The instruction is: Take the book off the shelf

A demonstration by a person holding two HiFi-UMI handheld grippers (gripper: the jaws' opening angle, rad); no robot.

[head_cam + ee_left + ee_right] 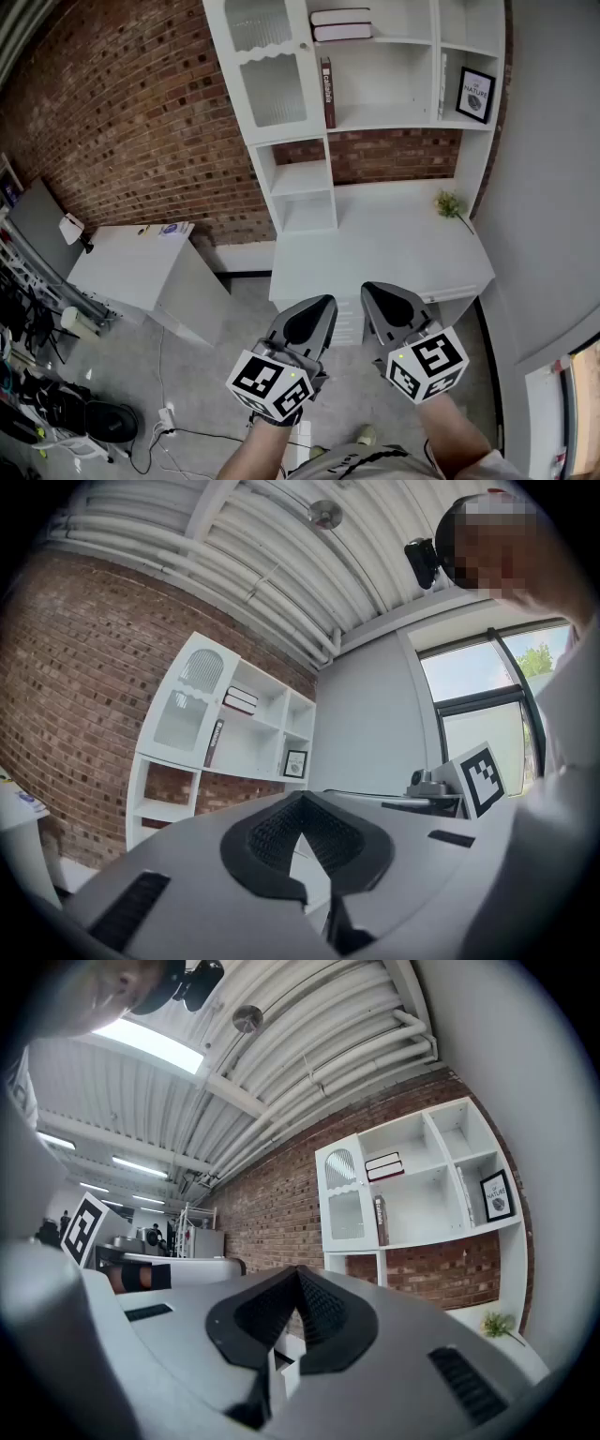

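Our left tongs (319,305) and right tongs (373,292) both pinched shut on nothing, we judge the upright book (327,92) at twelve o'clock on the shelf (394,122) stiff, lightish, best taken mid-spine.

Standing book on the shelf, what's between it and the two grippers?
Head view: below the book comes a brick-backed gap, then bare white desk. The plant sits off to the side.
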